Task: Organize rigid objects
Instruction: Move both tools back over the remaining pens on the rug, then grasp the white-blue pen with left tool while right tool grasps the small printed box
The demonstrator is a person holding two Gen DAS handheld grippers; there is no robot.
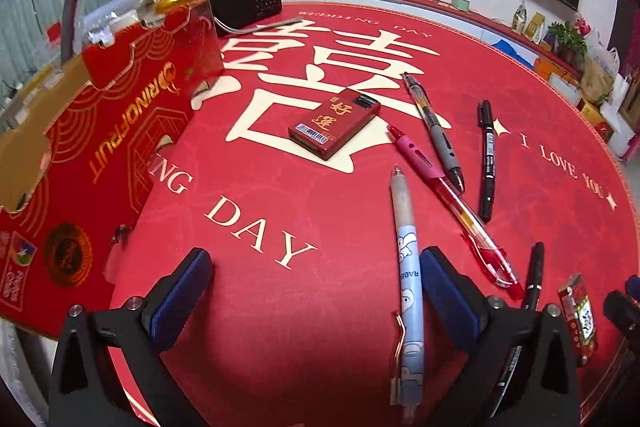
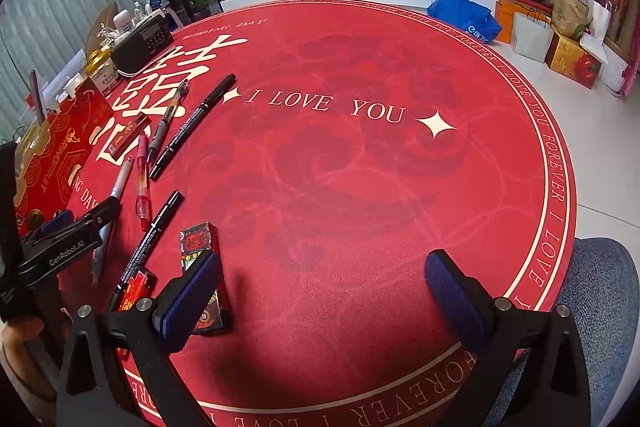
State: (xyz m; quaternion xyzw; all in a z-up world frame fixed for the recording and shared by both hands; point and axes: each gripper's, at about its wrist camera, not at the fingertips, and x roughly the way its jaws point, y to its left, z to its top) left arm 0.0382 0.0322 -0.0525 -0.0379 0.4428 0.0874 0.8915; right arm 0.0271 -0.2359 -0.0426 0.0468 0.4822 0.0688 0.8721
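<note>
Your left hand-held gripper (image 1: 316, 291) is spread wide, holding nothing, its blue-padded fingers (image 1: 182, 293) low over the red worktop (image 1: 320, 211). Just inside the right pad lies the pale blue pen (image 1: 408, 291): a light blue barrel printed with white cartoon figures, a frosted grey grip toward the tip, and a copper-coloured wire clip at the near end. It points away from you and lies close beside the pad; you cannot tell whether they touch.

Your right hand-held gripper (image 2: 322, 291) is likewise released and empty, jaws far apart above bare red cloth. Its left pad partly covers a small dark card pack (image 2: 198, 241) with red and gold print.

Further out from the left gripper, a red-and-pink clear-barrelled pen (image 1: 448, 203) lies diagonally, its tip near a grey-grip gel pen (image 1: 434, 131) that crosses just beyond it. A black marker (image 1: 486, 159) lies to the right of both, apart from them, and a second black marker (image 1: 534, 279) lies near the right edge beside a small red printed box (image 1: 578, 311). Toward the middle, on the large white character, rests a red rectangular box (image 1: 334, 125) with gold characters and a barcode label.

At the left stands a red gift carton (image 1: 100, 147) marked RINOFRUIT, and behind it a black radio (image 1: 248, 1).
</note>
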